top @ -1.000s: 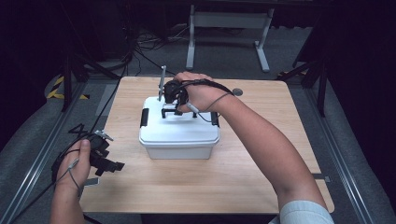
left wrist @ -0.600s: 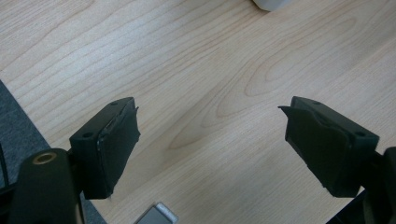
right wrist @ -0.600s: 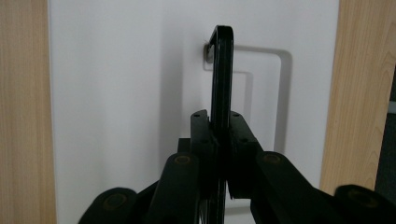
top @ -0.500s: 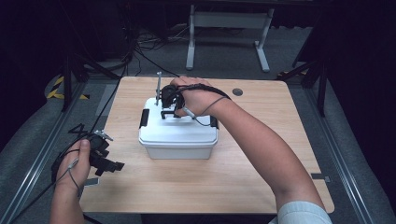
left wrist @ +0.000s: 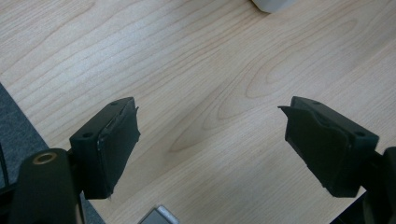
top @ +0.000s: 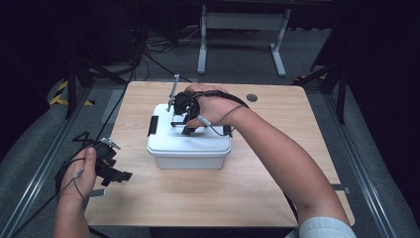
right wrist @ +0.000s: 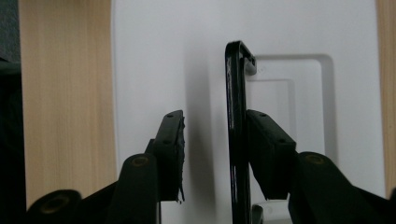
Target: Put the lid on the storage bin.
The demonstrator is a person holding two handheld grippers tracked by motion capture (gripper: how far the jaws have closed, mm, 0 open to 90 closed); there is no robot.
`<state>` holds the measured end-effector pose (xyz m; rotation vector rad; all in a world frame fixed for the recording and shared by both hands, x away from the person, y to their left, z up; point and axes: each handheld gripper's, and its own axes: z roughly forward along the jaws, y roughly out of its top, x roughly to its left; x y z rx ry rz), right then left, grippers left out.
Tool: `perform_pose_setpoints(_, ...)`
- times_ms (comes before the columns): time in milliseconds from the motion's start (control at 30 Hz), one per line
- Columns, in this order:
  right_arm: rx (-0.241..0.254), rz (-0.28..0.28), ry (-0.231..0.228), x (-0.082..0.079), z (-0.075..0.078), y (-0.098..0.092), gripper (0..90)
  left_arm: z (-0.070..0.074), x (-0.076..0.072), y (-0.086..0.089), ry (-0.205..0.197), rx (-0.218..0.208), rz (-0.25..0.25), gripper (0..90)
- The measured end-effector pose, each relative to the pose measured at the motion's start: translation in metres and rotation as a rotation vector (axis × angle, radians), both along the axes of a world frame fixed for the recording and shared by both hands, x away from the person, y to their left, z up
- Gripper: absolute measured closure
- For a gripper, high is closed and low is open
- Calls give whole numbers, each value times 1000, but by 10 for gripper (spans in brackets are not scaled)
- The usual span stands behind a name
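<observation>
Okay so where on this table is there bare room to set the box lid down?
The wide strip of table between the white box and the near edge is bare, as is the right side past the forearm. The left edge is crowded by the left gripper.

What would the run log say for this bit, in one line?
right gripper: open, jaws astride black handle of white box | left gripper: open, over table
</observation>
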<state>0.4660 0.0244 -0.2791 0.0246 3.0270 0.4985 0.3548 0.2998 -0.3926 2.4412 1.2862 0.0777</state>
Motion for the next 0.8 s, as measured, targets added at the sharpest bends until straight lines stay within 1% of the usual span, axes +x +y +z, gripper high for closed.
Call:
perform_pose_setpoints(67, 59, -29, -23, -3, 10, -7, 471, 1, 0, -1, -2, -1, -6, 181)
perform_pose_setpoints(100, 79, -32, -24, -4, 13, -10, 448, 2, 1, -2, -4, -6, -7, 180)
perform_pose_setpoints(167, 116, -52, -32, -7, 19, -18, 408, 4, 3, -4, -13, -1, -9, 177)
perform_pose_setpoints(233, 143, -77, -45, -9, 25, -28, 401, 4, 5, -5, -15, 3, -18, 181)
perform_pose_setpoints(267, 143, -77, -45, -9, 25, -28, 401, 4, 5, -5, -15, 3, -18, 181)
perform_pose_setpoints(300, 153, -109, -55, -12, 31, -43, 398, 3, 5, -6, -10, 2, -21, 177)
perform_pose_setpoints(333, 153, -109, -55, -12, 31, -43, 398, 3, 6, -6, -9, 3, -22, 177)
perform_pose_setpoints(400, 171, -136, -54, -14, 34, -57, 389, 2, 6, -5, -6, 1, -13, 180)
perform_pose_setpoints(433, 172, -146, -57, -14, 36, -64, 387, 2, 5, -5, -7, 2, -10, 182)
perform_pose_setpoints(467, 177, -154, -62, -14, 36, -71, 385, 2, 5, -4, -10, 7, -11, 183)
perform_pose_setpoints(567, 200, -194, -81, -12, 37, -94, 375, 3, 2, -4, -17, 0, -8, 180)
perform_pose_setpoints(600, 200, -194, -81, -12, 37, -94, 375, 3, 2, -4, -17, 0, -8, 179)
perform_pose_setpoints(633, 210, -214, -81, -12, 37, -105, 368, 4, 1, -4, -19, 1, -10, 179)
perform_pose_setpoints(700, 217, -239, -86, -12, 36, -120, 364, 4, 1, -3, -21, -2, -12, 181)
perform_pose_setpoints(800, 226, -278, -88, -14, 36, -143, 358, 5, 2, -2, -36, -4, 7, 181)
